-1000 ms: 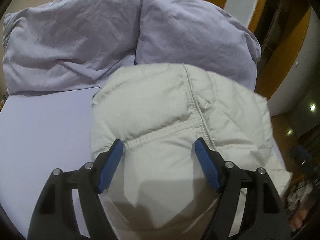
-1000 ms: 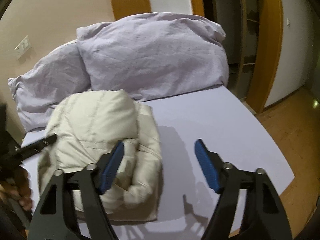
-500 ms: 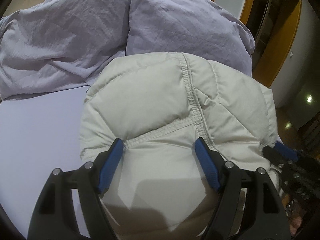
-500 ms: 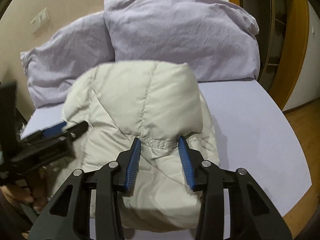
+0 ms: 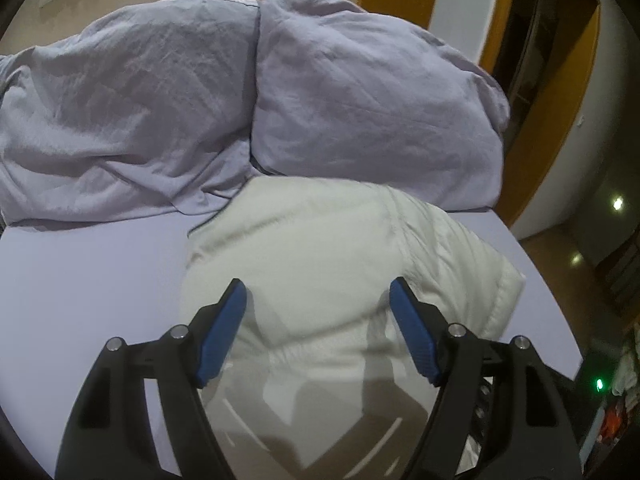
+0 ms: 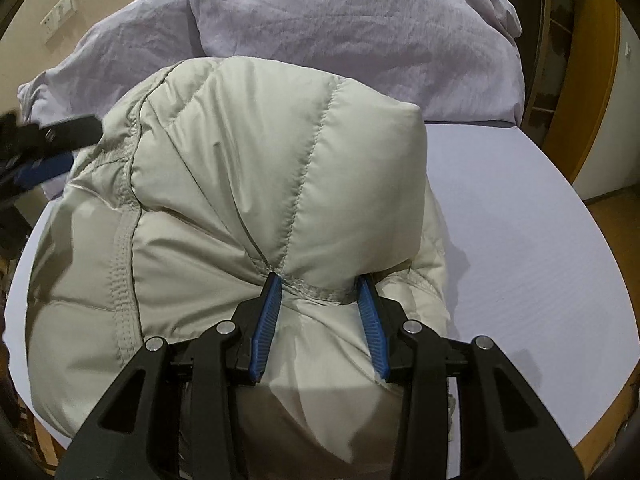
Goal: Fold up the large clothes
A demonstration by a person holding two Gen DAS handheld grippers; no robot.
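A cream quilted down jacket (image 6: 248, 184) lies bundled on the lilac bed sheet (image 6: 520, 248), its far edge just in front of two crumpled lilac pillows (image 5: 360, 104) that lean against the beige wall; in the right wrist view the right gripper (image 6: 320, 284) has its blue pads (image 6: 266, 312) pinched into a puffy fold of the jacket at a stitched hem, the fabric bulging up above the jaws, which have just closed in on it and now clamp it; the left gripper (image 5: 318, 292) hovers over the jacket's near part with its jaws spread wide, the blue pads (image 5: 224, 328) on either side of the padding but not pressing it, and the jacket there looks blurred; the same left gripper shows at the left edge of the right wrist view, just beside the jacket's side; a wall socket plate (image 6: 60, 16) sits above the pillows, and an orange-brown wooden door frame (image 6: 588, 80) stands beyond the bed's right side.
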